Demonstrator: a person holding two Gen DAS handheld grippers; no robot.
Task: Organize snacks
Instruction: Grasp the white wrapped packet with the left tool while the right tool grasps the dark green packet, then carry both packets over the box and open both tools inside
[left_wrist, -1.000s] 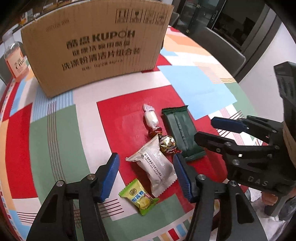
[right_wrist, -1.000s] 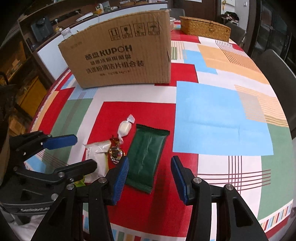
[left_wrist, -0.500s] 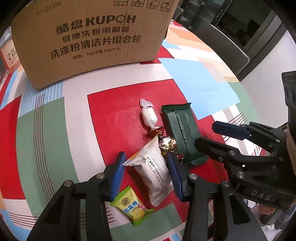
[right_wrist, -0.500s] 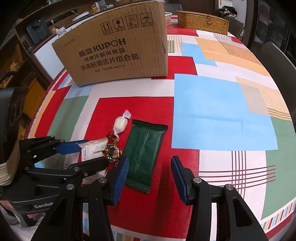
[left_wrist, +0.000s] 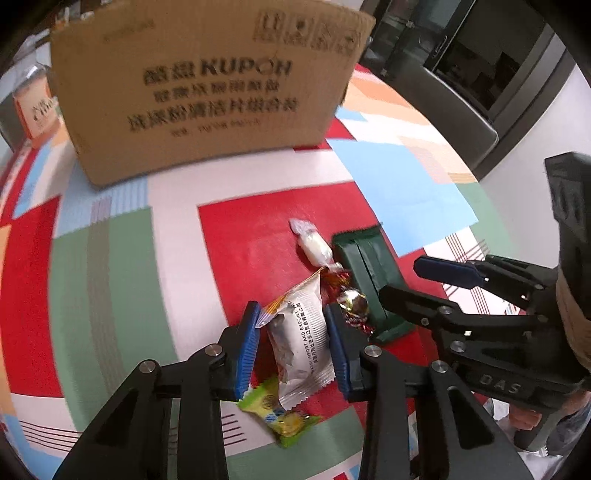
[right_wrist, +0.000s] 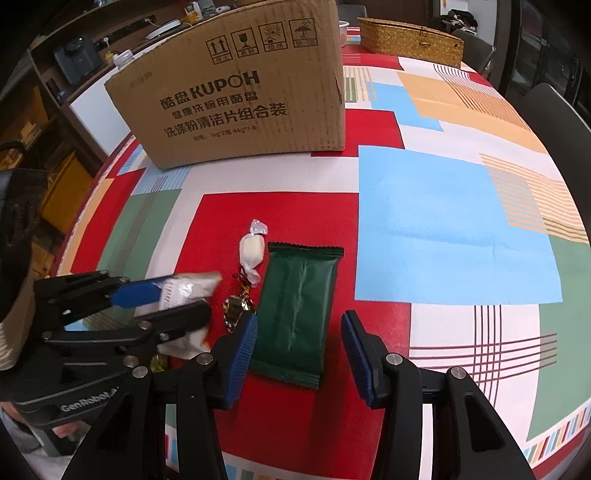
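Note:
My left gripper (left_wrist: 291, 332) is closing on a white snack packet (left_wrist: 299, 339), which sits crumpled and tilted between the blue pads, touching both. Under it lies a yellow-green candy (left_wrist: 284, 413). Right of the packet lie a gold foil candy (left_wrist: 352, 301), a white wrapped candy (right_wrist: 252, 251) and a dark green packet (right_wrist: 295, 306). My right gripper (right_wrist: 299, 343) stands open over the green packet's near end, with its pads apart on either side and not touching it. The left gripper (right_wrist: 177, 299) shows at the left of the right wrist view, with the packet blurred in it.
A large cardboard box (right_wrist: 240, 92) stands at the back of the patterned tablecloth (right_wrist: 454, 221). A woven basket (right_wrist: 410, 35) sits behind it to the right, and a bottle (left_wrist: 37, 103) to its left. A grey chair (left_wrist: 454, 107) stands past the table's far right edge.
The left jaws have narrowed around the white packet, which has crumpled and tipped up off the cloth. The right gripper has kept its place and its opening.

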